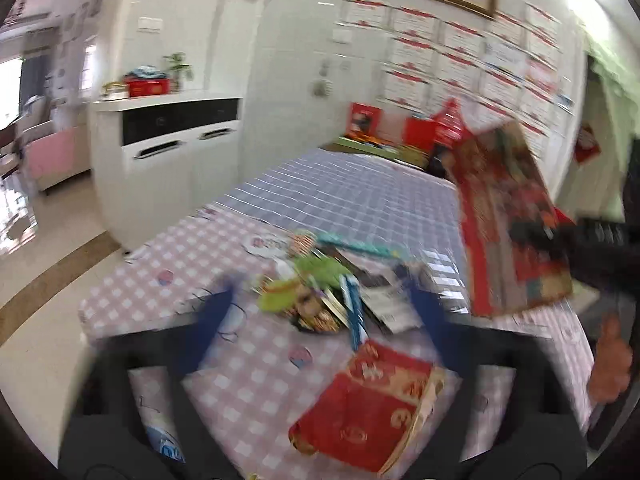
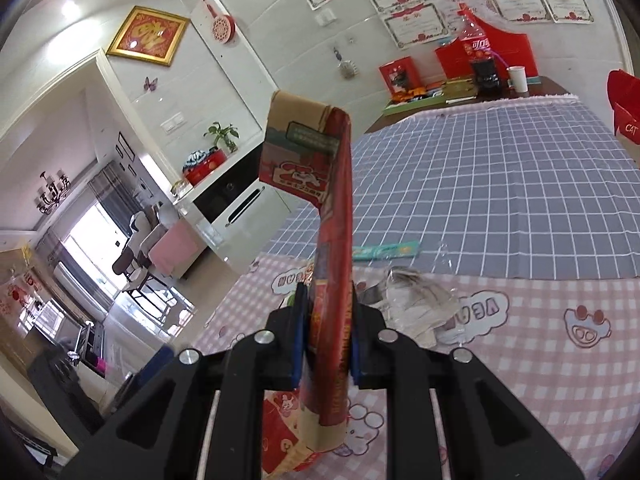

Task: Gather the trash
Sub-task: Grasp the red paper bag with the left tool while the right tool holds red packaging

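Note:
In the blurred left wrist view my left gripper (image 1: 324,320) stands open, its blue pads wide apart above the pink checked tablecloth (image 1: 140,280). Beyond them a pile of wrappers (image 1: 316,292) lies on the table, green, teal and printed pieces mixed. A flattened red packet (image 1: 368,400) lies on the cloth just below the pile. My right gripper (image 2: 328,340) is shut on a flattened red carton (image 2: 332,208), held upright and edge-on; the same red carton (image 1: 508,220) shows at the right of the left view. Crumpled clear plastic (image 2: 416,300) and a teal wrapper strip (image 2: 384,250) lie behind it.
A blue-grey grid cloth (image 2: 500,184) covers the far half of the table. Red boxes, a cola bottle (image 2: 476,44) and a paper cup (image 2: 517,78) stand at its far end. A white cabinet (image 1: 168,152) stands to the left. A hand (image 1: 612,360) shows at the right edge.

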Motion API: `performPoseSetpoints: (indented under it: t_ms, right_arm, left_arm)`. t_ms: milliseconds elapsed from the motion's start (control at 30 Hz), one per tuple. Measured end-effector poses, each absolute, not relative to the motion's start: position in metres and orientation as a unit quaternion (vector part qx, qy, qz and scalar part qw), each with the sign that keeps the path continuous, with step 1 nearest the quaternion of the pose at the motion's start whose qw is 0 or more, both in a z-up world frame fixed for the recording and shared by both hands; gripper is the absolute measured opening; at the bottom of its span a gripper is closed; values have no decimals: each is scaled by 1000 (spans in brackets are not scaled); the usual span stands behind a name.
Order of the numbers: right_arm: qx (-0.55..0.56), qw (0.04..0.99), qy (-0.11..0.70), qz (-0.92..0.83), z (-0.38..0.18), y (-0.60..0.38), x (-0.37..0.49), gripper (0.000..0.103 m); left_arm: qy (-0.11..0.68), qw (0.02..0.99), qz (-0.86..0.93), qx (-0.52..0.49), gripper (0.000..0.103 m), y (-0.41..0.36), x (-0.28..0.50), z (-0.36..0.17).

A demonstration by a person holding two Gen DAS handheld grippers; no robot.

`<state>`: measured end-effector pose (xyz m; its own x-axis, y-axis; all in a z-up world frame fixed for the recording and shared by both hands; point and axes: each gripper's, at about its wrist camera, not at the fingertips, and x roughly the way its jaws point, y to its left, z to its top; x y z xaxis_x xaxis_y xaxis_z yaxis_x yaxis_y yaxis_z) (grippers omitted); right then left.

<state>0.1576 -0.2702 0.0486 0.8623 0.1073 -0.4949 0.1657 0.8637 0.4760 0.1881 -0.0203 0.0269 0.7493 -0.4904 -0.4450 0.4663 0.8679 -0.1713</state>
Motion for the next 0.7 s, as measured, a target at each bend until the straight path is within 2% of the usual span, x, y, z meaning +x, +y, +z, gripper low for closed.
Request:
performPoseSetpoints:
  t_ms: [300, 500, 633, 700]
  right_arm:
    - [262, 924, 276, -36, 38, -271, 150, 18]
    - [261, 921, 286, -37, 32, -273, 146, 18]
    - [257, 920, 292, -40, 27, -272, 144, 18]
    - [258, 919, 296, -39, 26, -270, 145, 18]
  left_arm:
    - [349, 876, -331, 39, 92, -54, 187, -35]
    - [408, 877, -245, 67, 91, -78, 219, -73]
    - [397, 888, -223, 68, 68, -73, 220, -72]
    - [377, 896, -226, 57, 51, -66, 213, -61]
